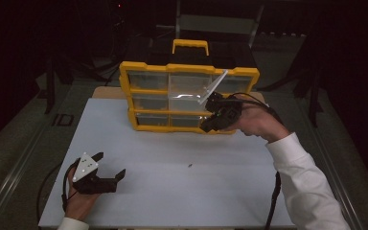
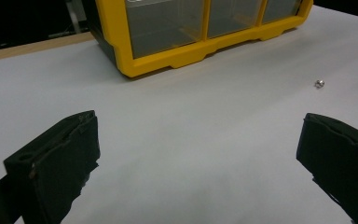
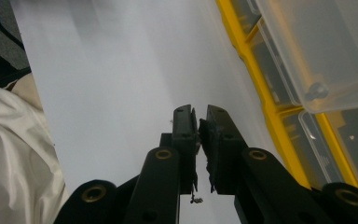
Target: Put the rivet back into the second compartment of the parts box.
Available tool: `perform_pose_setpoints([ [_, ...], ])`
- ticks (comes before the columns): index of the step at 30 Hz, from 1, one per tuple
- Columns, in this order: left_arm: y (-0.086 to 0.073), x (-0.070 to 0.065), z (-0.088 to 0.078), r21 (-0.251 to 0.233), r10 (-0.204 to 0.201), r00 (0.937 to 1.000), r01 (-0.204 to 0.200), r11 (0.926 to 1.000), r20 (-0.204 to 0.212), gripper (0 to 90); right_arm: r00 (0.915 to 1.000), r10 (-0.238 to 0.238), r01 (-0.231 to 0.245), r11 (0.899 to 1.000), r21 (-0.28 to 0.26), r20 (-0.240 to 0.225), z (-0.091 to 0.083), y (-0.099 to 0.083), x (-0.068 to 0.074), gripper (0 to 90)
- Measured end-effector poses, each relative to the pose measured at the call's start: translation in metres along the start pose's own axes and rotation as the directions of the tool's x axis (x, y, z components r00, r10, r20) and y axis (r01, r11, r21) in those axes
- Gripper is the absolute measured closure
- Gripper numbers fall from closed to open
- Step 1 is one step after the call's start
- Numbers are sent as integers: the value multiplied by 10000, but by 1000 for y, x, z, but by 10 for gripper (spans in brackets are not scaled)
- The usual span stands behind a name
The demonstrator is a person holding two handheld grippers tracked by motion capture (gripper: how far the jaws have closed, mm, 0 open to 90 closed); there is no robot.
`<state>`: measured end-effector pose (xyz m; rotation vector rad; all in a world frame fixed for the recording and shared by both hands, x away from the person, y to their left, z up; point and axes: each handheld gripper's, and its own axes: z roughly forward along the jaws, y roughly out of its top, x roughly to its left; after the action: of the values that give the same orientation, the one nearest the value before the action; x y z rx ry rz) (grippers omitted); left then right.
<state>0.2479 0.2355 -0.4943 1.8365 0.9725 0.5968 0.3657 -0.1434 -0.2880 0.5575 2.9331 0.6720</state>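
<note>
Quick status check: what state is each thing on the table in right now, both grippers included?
Organizer case: upright on the table, handle on top.
Clear drawer: pulled partway out of the top row, tilted.
Other drawers: pushed in.
Small metal piece: loose on the table, apart from the case.
Left gripper: jaws wide open, nothing between them, resting low by the table.
Right gripper: jaws shut, raised beside the case.

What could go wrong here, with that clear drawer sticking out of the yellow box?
The clear drawer hangs tilted, partly out of the yellow organizer; it could slip out or spill. The right gripper, jaws shut, hangs close beneath it and might knock it. The small metal piece lies loose on the table and could roll away.
</note>
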Motion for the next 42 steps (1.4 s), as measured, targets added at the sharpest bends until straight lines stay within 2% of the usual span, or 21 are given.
perform_pose_setpoints([
  [31,0,0,0,7,1,10000,-1,10000,12,2,9997,-225,221,9987,-453,-79,-31,28,-8,827],
  [42,0,1,0,-13,-34,10000,34,10000,-9,2,10000,-44,42,9976,-693,-17,-40,37,-13,827],
])
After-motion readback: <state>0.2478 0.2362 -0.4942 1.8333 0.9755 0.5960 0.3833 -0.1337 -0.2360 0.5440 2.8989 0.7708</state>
